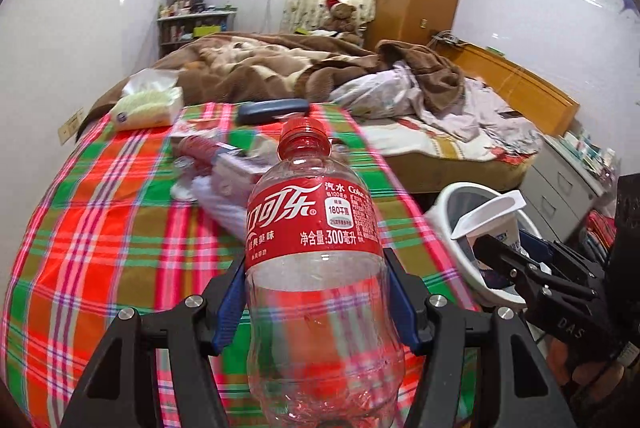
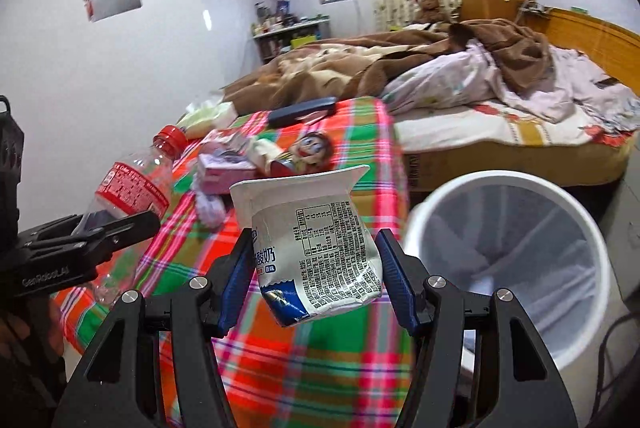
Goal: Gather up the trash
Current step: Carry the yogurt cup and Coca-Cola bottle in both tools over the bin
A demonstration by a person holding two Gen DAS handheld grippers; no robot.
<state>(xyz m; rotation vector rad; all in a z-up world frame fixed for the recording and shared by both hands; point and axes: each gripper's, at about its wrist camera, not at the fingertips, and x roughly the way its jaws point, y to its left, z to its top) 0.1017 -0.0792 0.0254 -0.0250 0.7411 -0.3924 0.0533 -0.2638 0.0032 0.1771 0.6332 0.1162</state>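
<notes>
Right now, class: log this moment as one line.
left gripper: holds cola bottle | right gripper: holds yogurt cup | bin: beside table, open | stage: carrying

Empty clear plastic cola bottle [image 1: 316,240] with red cap and label, upright, clamped above plaid surface [image 1: 120,228]. Crumpled white yogurt cup [image 2: 316,248], tilted, gripped beside white round bin [image 2: 520,260].

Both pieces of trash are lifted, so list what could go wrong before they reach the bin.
1. The left hand-held gripper pinches the clear bottle low down; being thin, it may buckle and slip.
2. The yogurt cup in the right hand-held gripper is crumpled and tilted, so it could twist free.
3. The bin stands beside the table; two hands together may collide over it.
</notes>
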